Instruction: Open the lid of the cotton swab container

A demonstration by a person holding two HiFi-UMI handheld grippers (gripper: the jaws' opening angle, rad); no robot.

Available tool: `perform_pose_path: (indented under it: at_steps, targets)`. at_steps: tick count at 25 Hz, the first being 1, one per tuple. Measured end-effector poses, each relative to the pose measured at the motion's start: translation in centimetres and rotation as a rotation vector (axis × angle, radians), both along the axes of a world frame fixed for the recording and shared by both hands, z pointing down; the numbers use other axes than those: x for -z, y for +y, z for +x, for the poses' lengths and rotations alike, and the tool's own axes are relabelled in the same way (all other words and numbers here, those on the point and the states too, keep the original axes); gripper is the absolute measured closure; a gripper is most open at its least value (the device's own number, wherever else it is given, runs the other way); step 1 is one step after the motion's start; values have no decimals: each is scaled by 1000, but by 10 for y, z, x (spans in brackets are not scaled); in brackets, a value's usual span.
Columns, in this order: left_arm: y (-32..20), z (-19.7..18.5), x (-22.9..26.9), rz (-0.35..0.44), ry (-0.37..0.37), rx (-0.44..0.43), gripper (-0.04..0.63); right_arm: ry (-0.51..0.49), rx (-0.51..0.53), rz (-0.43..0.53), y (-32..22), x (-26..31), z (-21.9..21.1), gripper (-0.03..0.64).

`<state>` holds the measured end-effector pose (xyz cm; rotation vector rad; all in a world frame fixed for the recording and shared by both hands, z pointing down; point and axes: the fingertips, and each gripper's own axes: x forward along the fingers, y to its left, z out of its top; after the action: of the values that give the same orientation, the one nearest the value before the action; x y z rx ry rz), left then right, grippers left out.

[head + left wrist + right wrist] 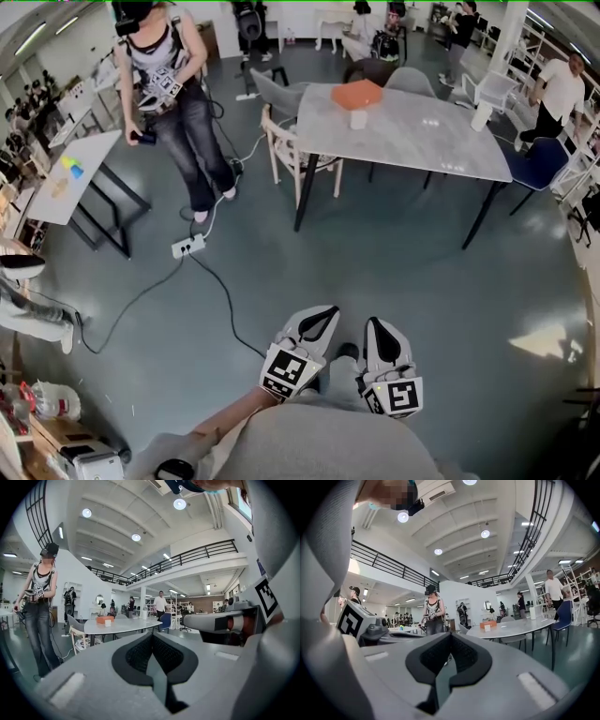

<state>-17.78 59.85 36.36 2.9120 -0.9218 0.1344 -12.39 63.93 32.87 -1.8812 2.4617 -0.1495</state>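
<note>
L gripper (pixel 323 319) & R gripper (pixel 375 328) both closed, empty, well apart from table (pixel 422 141). Swab container (pixel 358 119) near table's left edge: prob light, tippy; brace base, pinch top.

One cotton swab container (pixel 358 119): small, whitish, roughly cylindrical, standing upright. It is on the grey table (pixel 422 141), toward the table's left end in the head view and just beside an orange box (pixel 356 94). It is too distant to show whether the lid is open or closed.
</note>
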Motion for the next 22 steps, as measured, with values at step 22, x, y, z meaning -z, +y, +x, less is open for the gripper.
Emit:
perform_pose_path:
  at_steps: [22]
  targets:
    - [-154,71,6,29,-1,27,597,-10,32,-2,-161,1,72,620]
